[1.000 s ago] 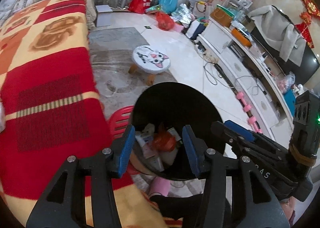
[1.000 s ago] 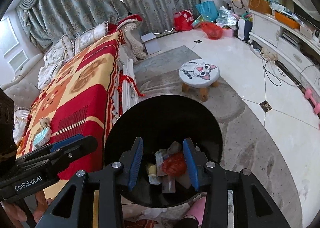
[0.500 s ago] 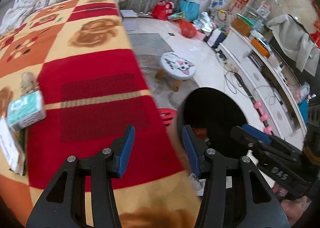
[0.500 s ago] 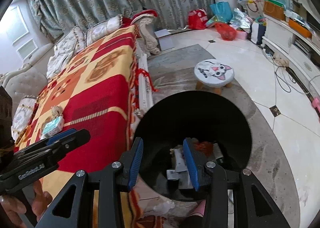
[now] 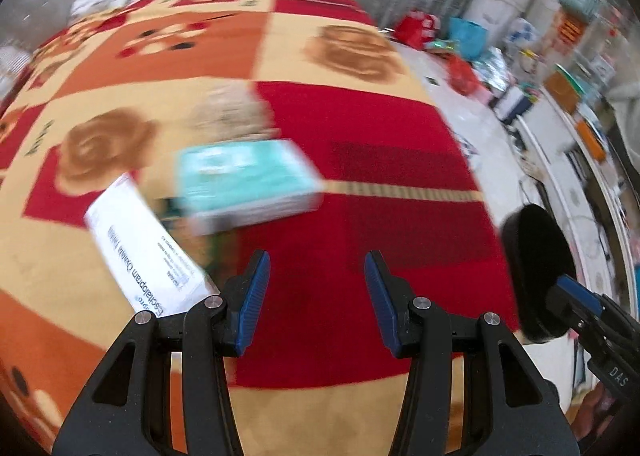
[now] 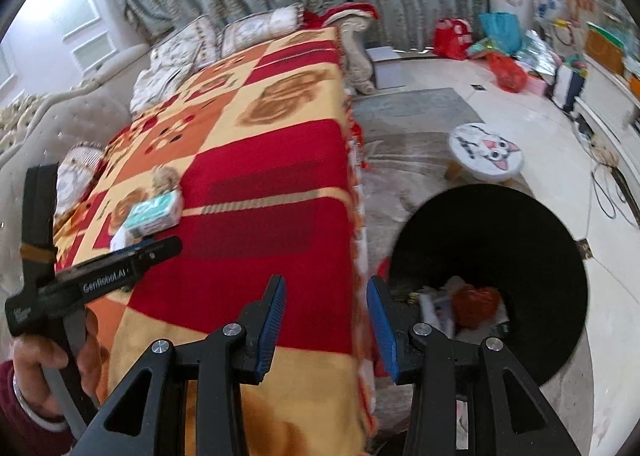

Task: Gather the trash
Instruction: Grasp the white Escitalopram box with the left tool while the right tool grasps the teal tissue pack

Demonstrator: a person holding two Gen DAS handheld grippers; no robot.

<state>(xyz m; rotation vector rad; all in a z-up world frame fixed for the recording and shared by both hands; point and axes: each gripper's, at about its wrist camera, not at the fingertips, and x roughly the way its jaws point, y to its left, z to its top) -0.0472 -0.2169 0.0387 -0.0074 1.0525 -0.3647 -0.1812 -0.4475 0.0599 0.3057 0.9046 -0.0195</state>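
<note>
Red, orange and cream squares of the blanket [image 5: 360, 160] fill my left view, and I read the layout this way: the black trash bin [image 6: 492, 256] stands on the floor right against the edge of the sofa so that whatever I lift off the blanket has only a short way to travel, and it already holds scraps, among them a crumpled red bag [image 6: 476, 306]. What is left to collect lies together on the blanket: a teal tissue pack [image 5: 248, 180], a white medicine box [image 5: 144, 252] lying tilted just beside it and partly under it as far as I can tell, and a brownish crumpled wad [image 5: 228, 116] behind the pack (too blurred to name better). My left tool [image 5: 316, 296] points down at the blanket with its blue pads parted and nothing between them; the medicine box shows next to the left pad, but I cannot tell that it touches. My right tool [image 6: 326, 320] hangs over the blanket's fringed edge next to the bin, its pads also apart and empty. I judge the left tool is placed for the next pick, most likely the box or the tissue pack.
</note>
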